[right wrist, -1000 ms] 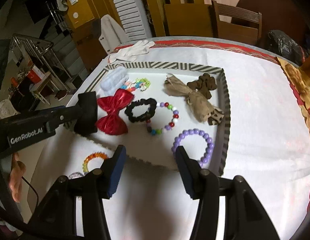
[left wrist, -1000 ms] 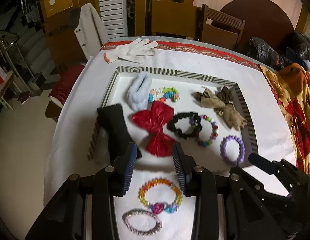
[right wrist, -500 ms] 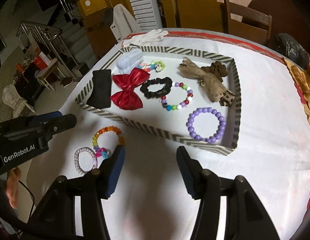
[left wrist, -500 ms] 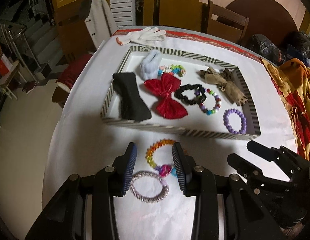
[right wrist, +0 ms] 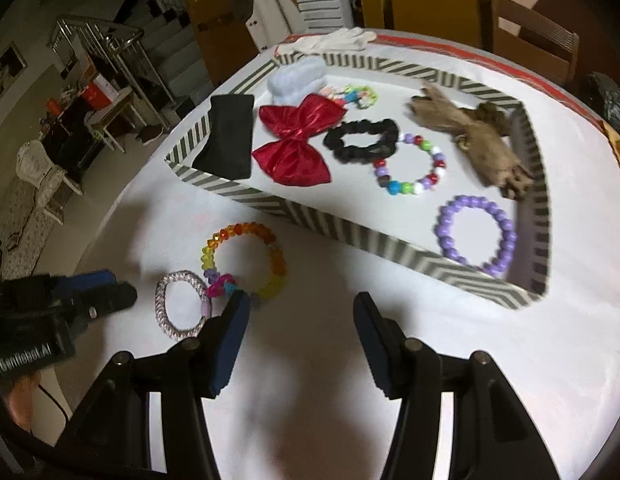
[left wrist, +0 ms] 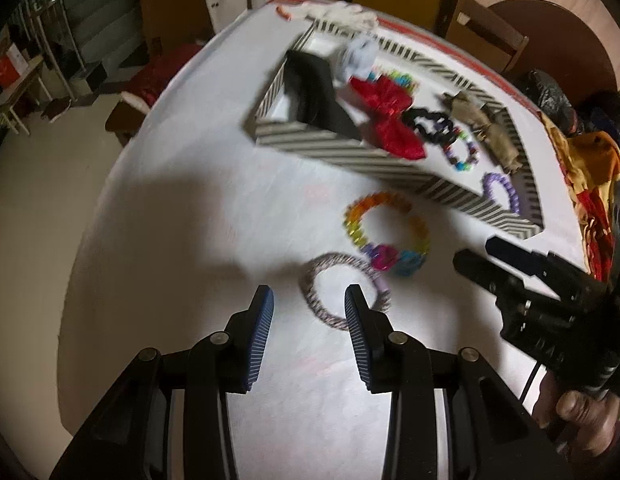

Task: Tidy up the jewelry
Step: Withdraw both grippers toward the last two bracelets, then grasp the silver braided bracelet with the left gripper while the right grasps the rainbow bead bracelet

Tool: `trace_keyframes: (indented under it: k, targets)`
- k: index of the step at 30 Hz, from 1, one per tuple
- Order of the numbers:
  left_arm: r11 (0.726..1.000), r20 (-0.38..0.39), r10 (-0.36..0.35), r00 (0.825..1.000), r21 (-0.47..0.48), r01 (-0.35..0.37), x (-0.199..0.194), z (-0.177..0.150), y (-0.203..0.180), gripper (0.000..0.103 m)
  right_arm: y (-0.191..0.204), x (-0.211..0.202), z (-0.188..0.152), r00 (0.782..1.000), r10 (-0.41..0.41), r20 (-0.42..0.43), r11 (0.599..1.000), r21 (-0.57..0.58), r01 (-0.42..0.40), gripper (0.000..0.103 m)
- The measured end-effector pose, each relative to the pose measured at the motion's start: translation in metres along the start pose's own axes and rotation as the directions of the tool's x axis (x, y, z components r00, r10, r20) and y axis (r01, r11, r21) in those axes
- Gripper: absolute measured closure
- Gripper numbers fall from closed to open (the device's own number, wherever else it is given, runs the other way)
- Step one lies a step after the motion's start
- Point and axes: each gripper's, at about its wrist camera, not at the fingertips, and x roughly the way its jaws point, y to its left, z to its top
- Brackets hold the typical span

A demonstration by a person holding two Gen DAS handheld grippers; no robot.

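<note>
two bracelets wait outside the tray, both grippers wide and holding nothing.

the left gripper [left wrist: 309,307] is just before the silver bracelet [left wrist: 343,290], which touches the rainbow bracelet [right wrist: 246,260] on the counter [right wrist: 489,352]; better to close on one side of the ring only. the striped tray [right wrist: 349,236] holds nine pieces. the right gripper [right wrist: 300,314] is near.

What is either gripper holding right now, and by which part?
Nothing is held. The left gripper and right gripper are both open and empty, above the tablecloth near the silver coil bracelet and rainbow bead bracelet.
</note>
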Motion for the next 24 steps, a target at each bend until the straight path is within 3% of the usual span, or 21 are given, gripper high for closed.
trace_keyframes:
  k: [8, 11, 15, 17, 21, 24]
  targets:
    - [0.999, -0.024, 0.032, 0.999, 0.043, -0.031, 0.026, -0.003, -0.008, 0.06, 0.015, 0.032, 0.016, 1.0, 0.0, -0.013, 0.998, -0.063, -0.001, 0.049]
    - [0.997, -0.034, 0.047, 0.998, 0.058, -0.045, 0.033, -0.002, -0.009, 0.061, 0.024, 0.04, 0.019, 1.0, -0.025, 0.0, 0.994, -0.109, 0.025, 0.058]
    - [0.996, -0.017, 0.052, 0.998, 0.079, -0.051, 0.034, -0.001, -0.013, 0.06, 0.032, 0.044, 0.02, 0.997, -0.074, 0.013, 0.982, -0.175, 0.075, 0.085]
    - [0.995, -0.004, 0.046, 0.999, 0.084, -0.045, 0.033, -0.002, -0.013, 0.061, 0.033, 0.044, 0.018, 0.997, -0.078, 0.021, 0.979, -0.188, 0.081, 0.092]
    - [0.997, 0.011, 0.047, 0.999, 0.056, -0.047, 0.033, 0.0, -0.007, 0.089, 0.031, 0.041, 0.017, 0.999, -0.052, 0.013, 0.979, -0.198, 0.053, 0.094]
    - [1.0, -0.002, 0.015, 1.0, 0.012, -0.015, 0.032, 0.003, 0.002, 0.089, 0.025, 0.03, 0.017, 1.0, 0.0, 0.027, 0.986, -0.164, 0.005, 0.094]
